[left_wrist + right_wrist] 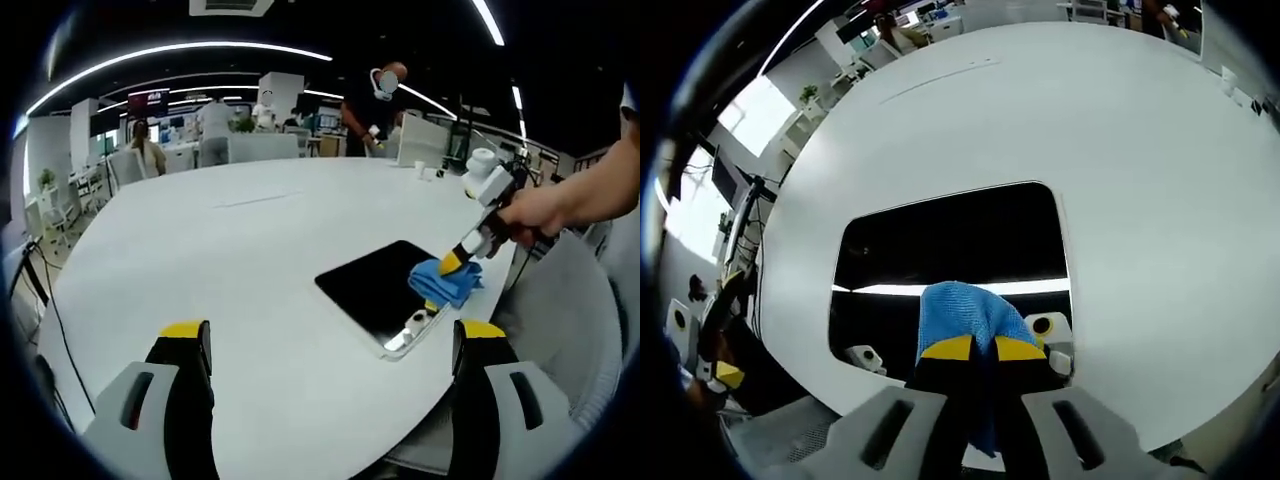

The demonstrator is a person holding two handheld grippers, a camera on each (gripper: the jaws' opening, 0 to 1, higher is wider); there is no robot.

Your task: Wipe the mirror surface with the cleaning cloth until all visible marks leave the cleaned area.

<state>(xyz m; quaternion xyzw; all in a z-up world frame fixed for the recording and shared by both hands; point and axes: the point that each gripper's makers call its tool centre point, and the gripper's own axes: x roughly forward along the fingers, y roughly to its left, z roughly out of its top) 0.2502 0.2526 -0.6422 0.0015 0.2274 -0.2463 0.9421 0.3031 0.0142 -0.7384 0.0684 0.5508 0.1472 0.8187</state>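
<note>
My right gripper had its jaws clamped on the cloth, pressed to the mirror just ahead of them. My left gripper hung over the tabletop with jaws wide apart, the mirror ahead and right.

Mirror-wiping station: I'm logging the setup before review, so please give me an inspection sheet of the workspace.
Surface: large white oval table, mostly bare.
Job's things: dark rectangular mirror lying flat near the table edge; blue cleaning cloth on the mirror.
Clutter: small white items at the far edge, too small to identify.
Grippers: right gripper shut on the cloth, pressing it onto the mirror; left gripper open, held above the table, holding nothing.
Cables: dark cable beside the table's left edge.
Surroundings: open office with desks, ceiling strip lights, several people standing beyond the table.
</note>
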